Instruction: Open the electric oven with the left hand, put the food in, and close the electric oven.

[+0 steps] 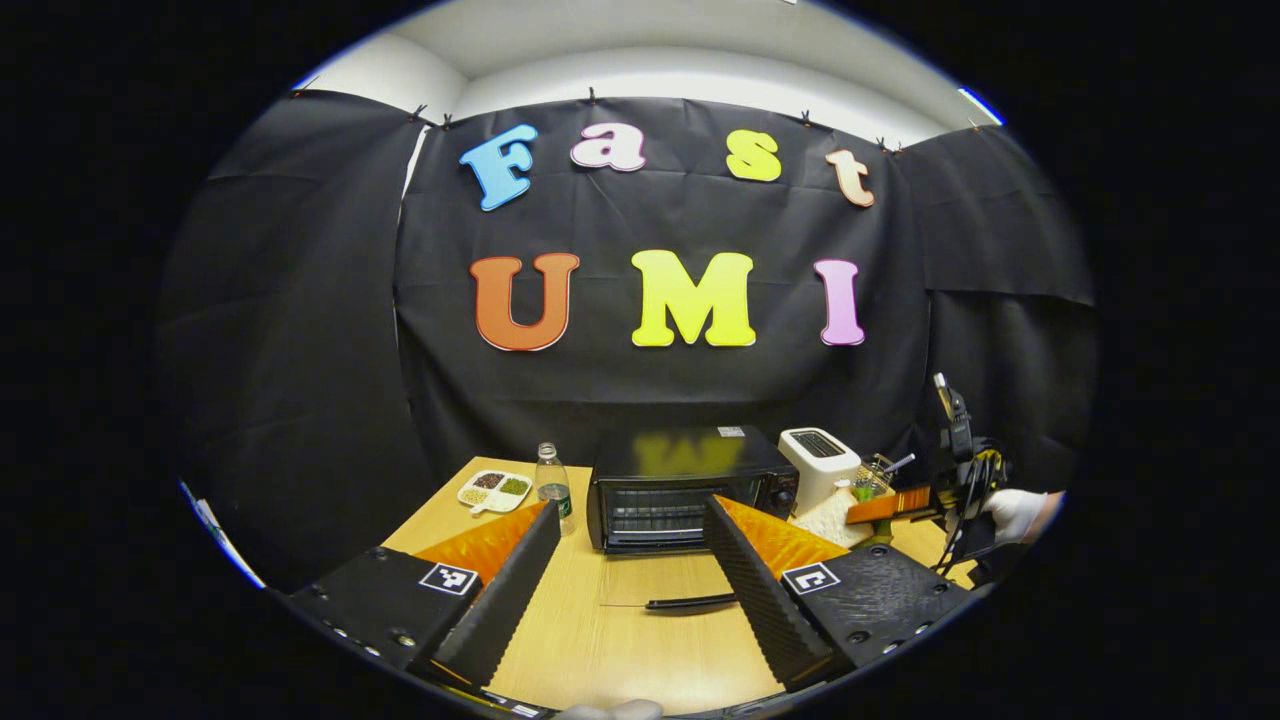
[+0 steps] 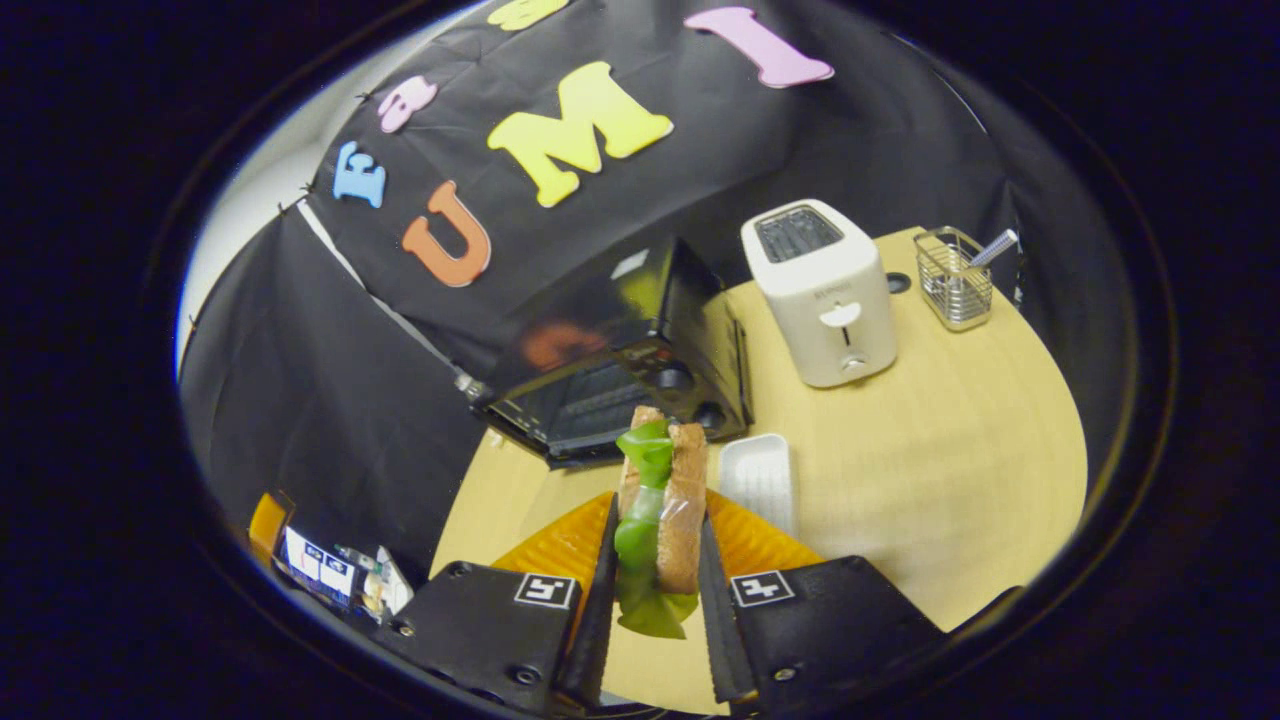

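1. Left gripper (image 1: 632, 540) hovers above the table (image 1: 620, 640), fingers spread wide, holding nothing; the oven (image 1: 690, 488), door closed, sits at twelve o'clock ahead.
2. Right gripper (image 2: 655, 555) is clamped on the sandwich (image 2: 660, 510); oven (image 2: 620, 385) at eleven o'clock, toaster (image 2: 822, 290) at one o'clock.

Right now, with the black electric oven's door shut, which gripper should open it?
Left. The left gripper is open, holds nothing and faces the black electric oven across the wooden table. The right gripper is shut on the lettuce sandwich.
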